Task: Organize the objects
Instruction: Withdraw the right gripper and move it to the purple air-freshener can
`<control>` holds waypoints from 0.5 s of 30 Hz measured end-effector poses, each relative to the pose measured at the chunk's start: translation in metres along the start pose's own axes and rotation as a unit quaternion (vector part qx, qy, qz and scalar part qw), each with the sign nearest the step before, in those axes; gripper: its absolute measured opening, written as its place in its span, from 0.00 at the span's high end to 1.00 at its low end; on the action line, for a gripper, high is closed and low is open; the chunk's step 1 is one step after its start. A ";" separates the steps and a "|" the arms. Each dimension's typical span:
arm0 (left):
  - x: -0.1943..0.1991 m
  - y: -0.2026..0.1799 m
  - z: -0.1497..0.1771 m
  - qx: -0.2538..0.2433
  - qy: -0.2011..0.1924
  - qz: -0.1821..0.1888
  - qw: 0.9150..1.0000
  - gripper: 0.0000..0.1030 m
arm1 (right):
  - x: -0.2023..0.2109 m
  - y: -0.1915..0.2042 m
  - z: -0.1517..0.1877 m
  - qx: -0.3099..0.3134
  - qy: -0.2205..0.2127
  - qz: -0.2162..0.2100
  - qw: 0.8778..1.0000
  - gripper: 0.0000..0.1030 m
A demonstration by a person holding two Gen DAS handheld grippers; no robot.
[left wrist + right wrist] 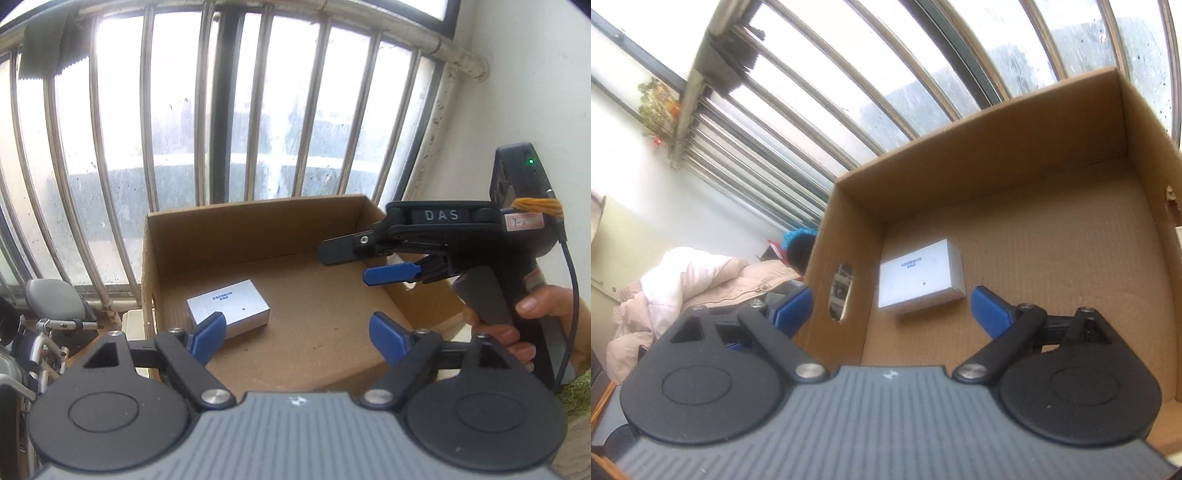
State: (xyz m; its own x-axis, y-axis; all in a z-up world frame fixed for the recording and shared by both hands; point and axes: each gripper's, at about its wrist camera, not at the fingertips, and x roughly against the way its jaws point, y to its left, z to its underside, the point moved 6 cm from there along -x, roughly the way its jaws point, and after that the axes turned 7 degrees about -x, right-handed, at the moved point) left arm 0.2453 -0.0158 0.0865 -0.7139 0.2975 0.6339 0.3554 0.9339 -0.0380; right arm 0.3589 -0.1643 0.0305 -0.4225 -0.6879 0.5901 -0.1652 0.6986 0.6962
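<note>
By a barred window (221,110), a cardboard box (258,225) holds a small white box (229,308); both the left gripper (297,330) and the right gripper (892,306) hover above, fingers wide and empty.

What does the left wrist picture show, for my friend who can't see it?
A small white box lies alone on the floor of an open cardboard box by a barred window. The left tongs are open and empty just above it. A hand holds the right tongs, also open, over the cardboard box's right side.
</note>
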 end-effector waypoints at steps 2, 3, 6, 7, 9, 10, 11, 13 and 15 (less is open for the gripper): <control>0.019 -0.013 0.010 -0.010 -0.026 0.004 1.000 0.14 | 0.040 -0.002 0.013 0.014 -0.028 -0.022 0.999 0.01; 0.028 -0.021 0.017 -0.017 -0.039 0.005 0.999 0.14 | 0.061 0.000 0.019 0.020 -0.040 -0.031 0.999 0.01; 0.043 -0.039 0.042 -0.037 -0.072 -0.010 0.997 0.13 | 0.106 -0.002 0.055 0.035 -0.076 -0.040 0.996 0.01; 0.046 -0.044 0.052 -0.043 -0.080 -0.018 0.996 0.13 | 0.120 -0.005 0.068 0.041 -0.087 -0.040 0.995 0.01; 0.049 -0.053 0.071 -0.054 -0.088 -0.036 0.994 0.13 | 0.143 -0.012 0.095 0.057 -0.109 -0.033 0.992 0.01; 0.049 -0.056 0.078 -0.058 -0.091 -0.038 0.993 0.13 | 0.150 -0.017 0.109 0.061 -0.121 -0.025 0.990 0.01; 0.054 -0.062 0.088 -0.063 -0.091 -0.037 0.993 0.13 | 0.155 -0.022 0.122 0.064 -0.130 -0.016 0.989 0.01; 0.058 -0.072 0.105 -0.066 -0.091 -0.023 0.993 0.13 | 0.165 -0.035 0.147 0.065 -0.145 0.002 0.987 0.01; 0.054 -0.083 0.119 -0.074 -0.086 -0.010 0.994 0.13 | 0.166 -0.051 0.169 0.064 -0.155 0.020 0.986 0.01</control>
State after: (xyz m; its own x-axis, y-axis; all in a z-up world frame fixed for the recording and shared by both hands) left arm 0.1052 -0.0535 0.0316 -0.8094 0.3202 0.4923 0.4162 0.9042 0.0961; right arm 0.1469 -0.2805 0.0238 -0.6802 -0.5796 0.4487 -0.2453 0.7568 0.6058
